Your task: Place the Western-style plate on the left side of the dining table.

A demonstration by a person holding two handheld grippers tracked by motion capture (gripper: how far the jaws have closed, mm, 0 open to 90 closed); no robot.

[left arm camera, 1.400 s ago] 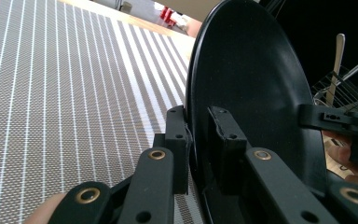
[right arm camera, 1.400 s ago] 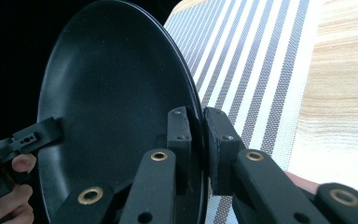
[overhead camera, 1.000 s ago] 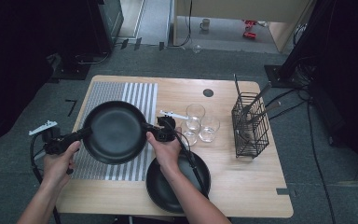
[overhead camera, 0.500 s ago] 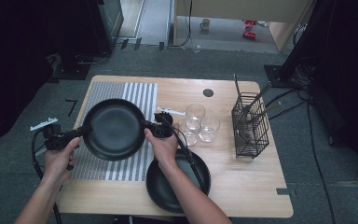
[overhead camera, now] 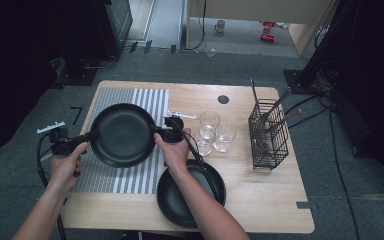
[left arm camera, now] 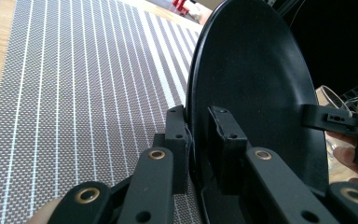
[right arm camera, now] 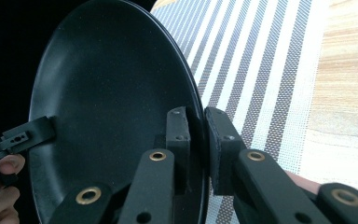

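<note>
Left gripper: pinches the black plate's left rim.
Right gripper: pinches the other rim.
Tip: keep it flat (both hands level) over the striped mat.

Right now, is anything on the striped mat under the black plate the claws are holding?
Nothing visible. The round black plate, clamped at opposite rim edges by the left claw and right claw, hangs over the grey-and-white striped placemat, whose visible part is bare. The second black plate lies beside the mat.
</note>
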